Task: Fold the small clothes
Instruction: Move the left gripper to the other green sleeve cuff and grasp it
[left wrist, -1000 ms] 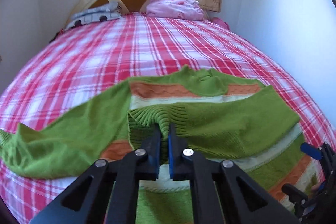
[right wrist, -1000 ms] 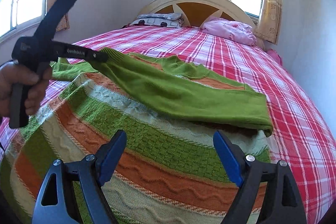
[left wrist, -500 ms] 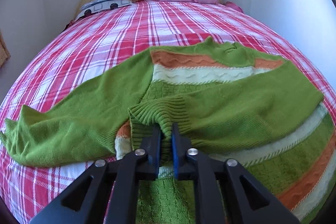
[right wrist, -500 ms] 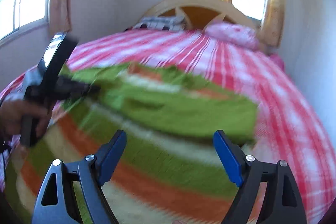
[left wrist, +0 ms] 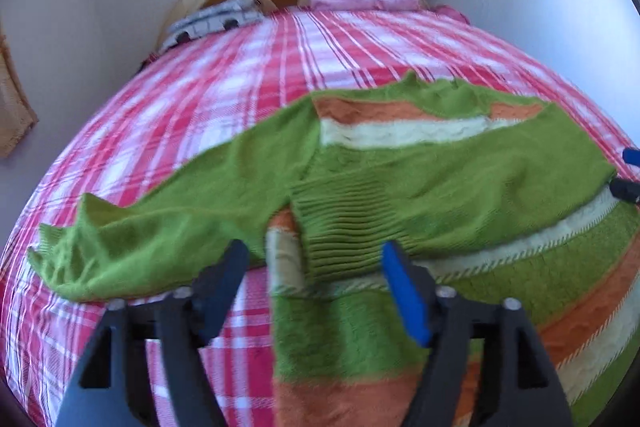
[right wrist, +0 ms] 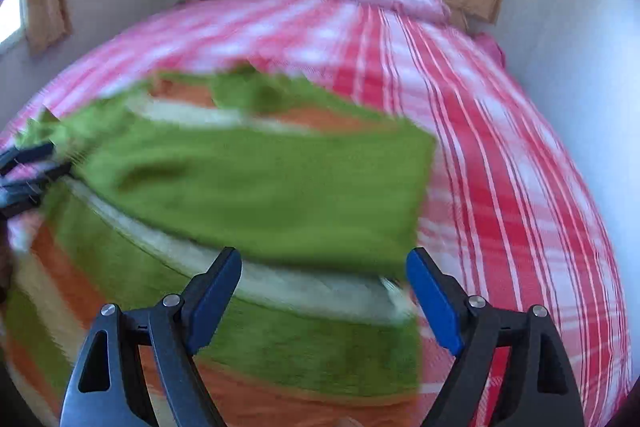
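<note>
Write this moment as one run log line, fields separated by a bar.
task: fold sweater | left gripper: open, cuff between fingers | right gripper: open, above sweater | sleeve across body | bed

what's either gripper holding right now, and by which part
Nothing. The left gripper is open, with the sweater's ribbed cuff lying loose beyond its fingertips; the right gripper is open over the sweater.
</note>
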Available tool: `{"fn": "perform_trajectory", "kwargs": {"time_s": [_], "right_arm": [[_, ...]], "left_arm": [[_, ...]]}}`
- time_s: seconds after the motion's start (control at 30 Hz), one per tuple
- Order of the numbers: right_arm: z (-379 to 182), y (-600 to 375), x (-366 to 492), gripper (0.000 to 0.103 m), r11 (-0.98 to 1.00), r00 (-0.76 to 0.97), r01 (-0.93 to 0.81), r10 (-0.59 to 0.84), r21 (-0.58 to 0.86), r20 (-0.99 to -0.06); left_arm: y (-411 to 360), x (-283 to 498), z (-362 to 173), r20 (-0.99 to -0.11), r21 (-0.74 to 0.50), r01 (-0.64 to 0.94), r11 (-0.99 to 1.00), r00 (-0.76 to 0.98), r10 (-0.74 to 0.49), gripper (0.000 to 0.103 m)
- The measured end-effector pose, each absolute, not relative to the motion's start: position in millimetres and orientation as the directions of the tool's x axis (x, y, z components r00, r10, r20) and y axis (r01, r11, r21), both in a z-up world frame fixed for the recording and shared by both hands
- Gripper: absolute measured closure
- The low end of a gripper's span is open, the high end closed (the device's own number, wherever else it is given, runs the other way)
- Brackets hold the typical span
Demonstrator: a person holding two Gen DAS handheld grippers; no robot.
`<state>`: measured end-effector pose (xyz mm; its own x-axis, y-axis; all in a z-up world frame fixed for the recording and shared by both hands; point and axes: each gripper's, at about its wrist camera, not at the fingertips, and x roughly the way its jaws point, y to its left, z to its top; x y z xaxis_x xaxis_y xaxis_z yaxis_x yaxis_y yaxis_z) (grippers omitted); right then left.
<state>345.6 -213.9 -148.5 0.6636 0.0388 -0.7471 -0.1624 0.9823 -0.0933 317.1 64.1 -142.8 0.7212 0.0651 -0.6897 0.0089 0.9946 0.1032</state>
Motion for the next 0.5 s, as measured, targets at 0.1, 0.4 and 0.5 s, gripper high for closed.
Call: {"fn": "perform_trajectory", "kwargs": {"time_s": [0.1,0.4,0.5], "right_arm": [[-133,-175,353,0.018,0.959,0.685,-0.26,0.102,-0.111,-0.721],[-186,-122,372,0.018,0.956,0.557,-0.286,0.107,-0.069,-0.824],[-170,-108,370,0.018,0.941,0.581,-0.33,0.145,-0.069,-0.801]], "left_arm": [[85,308,-140,-0.687,0.085,-0.033,0.996,0.722,0.082,0.028],[165,277,-140,-0.686,0.102,-0.18,0.978,0.699,0.2,0.021],[208,269,-144,-0.693,0.134,-0.27,0.954,0.663,0.284,0.016]]}}
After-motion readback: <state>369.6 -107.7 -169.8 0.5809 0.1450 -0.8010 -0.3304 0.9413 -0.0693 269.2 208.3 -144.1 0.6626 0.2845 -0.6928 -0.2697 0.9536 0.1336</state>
